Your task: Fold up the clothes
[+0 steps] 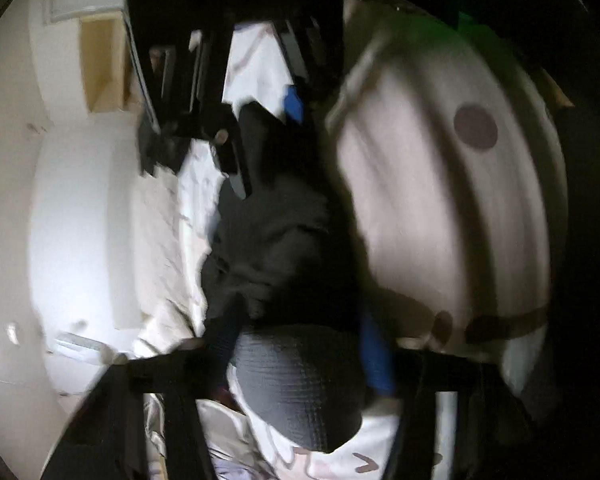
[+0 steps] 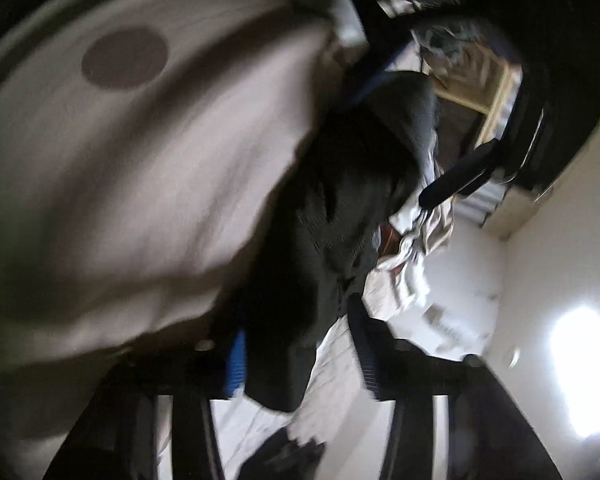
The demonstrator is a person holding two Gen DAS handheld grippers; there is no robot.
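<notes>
Your left tongs [image 1: 300, 380] have a dark knit garment [image 1: 276, 248] bunched between their fingers, closed on the cloth; it stretches away from them toward your right tongs, seen at the far end of the left view. Your right tongs [image 2: 300, 360] also have that dark garment [image 2: 340, 200] hanging between their fingers, one blue pad [image 2: 236, 364] against the cloth, so they look closed on it, though blur keeps the exact gap from showing. No container can be made out in either view. Only the left view shows a white printed cloth [image 1: 340, 456] just under the tongs and rumpled white bedding [image 1: 168, 240] to their left. Only the right view shows a wooden frame [image 2: 496, 92] far ahead. Both views show a pale spotted garment [image 1: 440, 200] beside the dark one.
</notes>
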